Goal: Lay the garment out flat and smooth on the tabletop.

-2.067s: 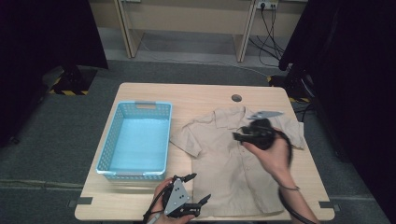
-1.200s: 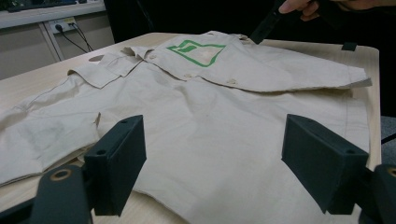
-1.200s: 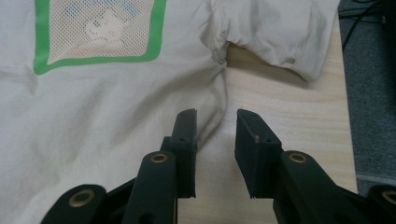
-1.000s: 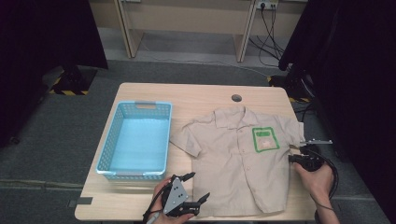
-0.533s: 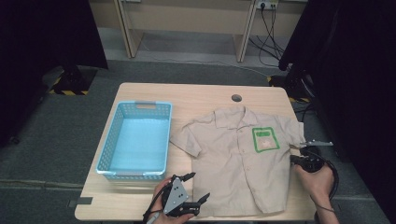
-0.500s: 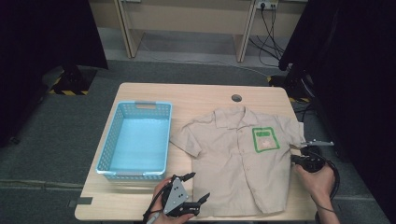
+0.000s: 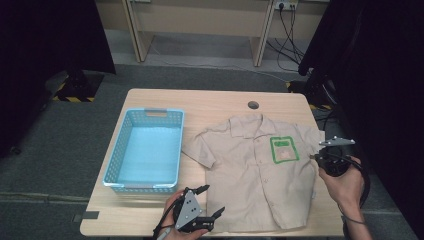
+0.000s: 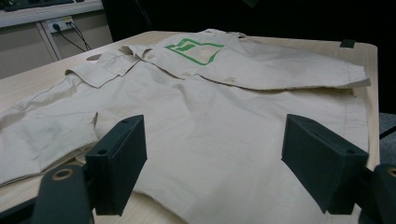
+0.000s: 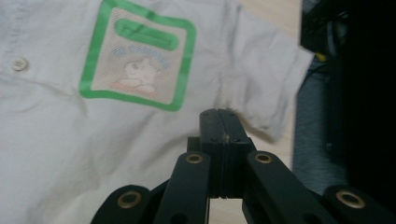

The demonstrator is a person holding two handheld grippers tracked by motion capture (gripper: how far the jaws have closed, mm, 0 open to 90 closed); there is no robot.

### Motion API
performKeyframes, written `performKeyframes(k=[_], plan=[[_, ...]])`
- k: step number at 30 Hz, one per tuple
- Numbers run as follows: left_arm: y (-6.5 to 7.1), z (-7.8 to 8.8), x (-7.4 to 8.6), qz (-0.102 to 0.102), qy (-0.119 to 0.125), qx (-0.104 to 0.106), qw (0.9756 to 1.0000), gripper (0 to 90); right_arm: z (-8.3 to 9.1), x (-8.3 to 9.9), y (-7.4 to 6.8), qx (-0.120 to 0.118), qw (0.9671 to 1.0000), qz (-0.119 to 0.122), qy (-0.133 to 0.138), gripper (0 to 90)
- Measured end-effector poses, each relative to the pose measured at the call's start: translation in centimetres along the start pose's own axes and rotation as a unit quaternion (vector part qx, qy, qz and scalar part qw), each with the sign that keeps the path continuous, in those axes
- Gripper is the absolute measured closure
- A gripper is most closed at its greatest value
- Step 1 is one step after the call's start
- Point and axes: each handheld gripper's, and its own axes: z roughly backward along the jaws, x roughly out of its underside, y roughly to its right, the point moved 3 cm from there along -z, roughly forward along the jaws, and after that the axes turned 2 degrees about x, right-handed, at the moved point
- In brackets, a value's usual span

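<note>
A beige short-sleeved shirt [image 7: 260, 170] lies spread face up on the right half of the wooden table [image 7: 215, 100], with a green-bordered patch [image 7: 283, 149] on its chest. My right gripper [image 7: 315, 157] hovers at the table's right edge beside the shirt's sleeve. In the right gripper view its jaws [image 9: 219, 114] are pressed shut with nothing between them, above the sleeve and the patch [image 9: 137, 60]. My left gripper [image 7: 211, 200] rests at the front edge, open. In the left gripper view it [image 8: 210, 168] faces the shirt's hem [image 8: 210, 107], with nothing held.
A light blue plastic basket [image 7: 156, 113] stands on the left half of the table. A round cable hole [image 7: 253, 105] sits near the far edge. Dark curtains flank both sides, and cables run along the floor beyond.
My right hand left the shirt's chest and went to the table's right edge, then rose a little. The shirt now lies uncovered. The left gripper has not moved.
</note>
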Motion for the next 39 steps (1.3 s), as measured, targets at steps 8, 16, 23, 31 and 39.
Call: performKeyframes(k=[8,16,23,31,39], plan=[[0.0,0.0,0.0,0.0,-0.002,0.0,1.0,21.6,-0.4,4.8,0.4,-0.066,0.9949,-0.07,-0.029,72.7],[0.0,0.0,0.0,-0.001,-0.001,-0.001,1.0,21.6,0.6,7.8,-0.2,-0.106,0.9884,-0.097,-0.049,68.1],[0.0,0.0,0.0,-0.001,-0.002,-0.001,1.0,21.6,-0.2,9.2,-0.2,-0.099,0.9875,-0.1,-0.071,71.0],[0.0,0.0,0.0,-0.001,-0.002,-0.001,1.0,21.7,-0.7,9.5,-0.9,-0.107,0.9858,-0.111,-0.067,68.0],[0.0,-0.1,0.0,-0.002,-0.003,-0.001,1.0,21.8,-0.7,9.1,-1.5,-0.103,0.9879,-0.092,-0.07,68.9]])
